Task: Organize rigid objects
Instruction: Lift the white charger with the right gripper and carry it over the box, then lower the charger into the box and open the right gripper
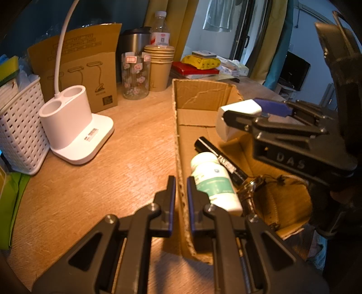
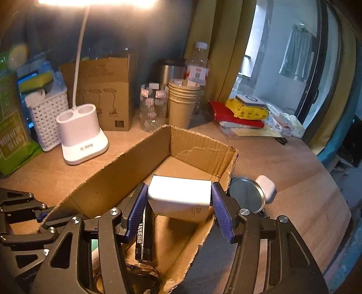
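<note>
left gripper (image 1: 181,192): pinches cardboard box (image 2: 199,144) wall, steadying it | right gripper (image 2: 178,203): clamped on white charger (image 2: 181,194), poised over box for placing

We see warm, dim yellow light from the desk lamp (image 2: 95,2), blown out to glare at the right wrist view's top edge. Cool daylight enters through the window (image 2: 282,56). Fisheye bending curves the edges, dark vignette fills the corners, and nearby parts blur slightly.

Lamp head (image 2: 97,2) cropped, glare-blown
</note>
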A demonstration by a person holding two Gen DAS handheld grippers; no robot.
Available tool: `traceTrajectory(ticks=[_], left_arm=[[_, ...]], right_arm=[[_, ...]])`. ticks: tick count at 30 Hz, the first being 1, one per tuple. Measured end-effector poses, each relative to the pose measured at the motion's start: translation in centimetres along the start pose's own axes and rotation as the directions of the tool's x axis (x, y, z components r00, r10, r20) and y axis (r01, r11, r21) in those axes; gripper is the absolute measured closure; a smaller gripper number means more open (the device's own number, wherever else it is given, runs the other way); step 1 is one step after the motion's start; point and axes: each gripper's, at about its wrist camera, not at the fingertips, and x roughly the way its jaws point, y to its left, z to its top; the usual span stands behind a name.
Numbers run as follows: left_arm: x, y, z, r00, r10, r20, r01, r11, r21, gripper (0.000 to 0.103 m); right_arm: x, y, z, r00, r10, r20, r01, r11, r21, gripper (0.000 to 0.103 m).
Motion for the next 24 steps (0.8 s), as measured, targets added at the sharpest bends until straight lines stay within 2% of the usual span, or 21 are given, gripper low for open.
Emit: traceTrajectory(ticks=[7, 9, 19, 24], left_arm=[[0.0, -0.1, -0.1, 1.0, 0.0, 0.0, 0.0, 1.0, 0.0, 0.093], [0.0, -0.1, -0.1, 1.0, 0.002, 0.0, -0.002, 1.0, -0.003, 0.093], [0.1, -0.1, 0.0, 1.0, 0.001, 0.0, -0.001, 1.0, -0.002, 0.093], [0.1, -0.1, 0.0, 1.0, 0.001, -0.002, -0.001, 1.0, -0.006, 0.093]], right_arm=[[0.2, 0.8, -0.2, 1.0, -0.015, -0.018, 0.014, 0.999, -0.043, 0.043], [0.3, 0.9, -0.3, 0.999, 0.008, -0.034, -0.009, 0.999, -0.038, 0.043], [0.6, 1.2, -0.6, 0.998, 0.013, -0.061, -0.015, 0.999, -0.034, 0.043], [0.0, 1.1, -0.3, 0.999, 0.023, -0.035, -0.024, 1.0, -0.019, 0.042]])
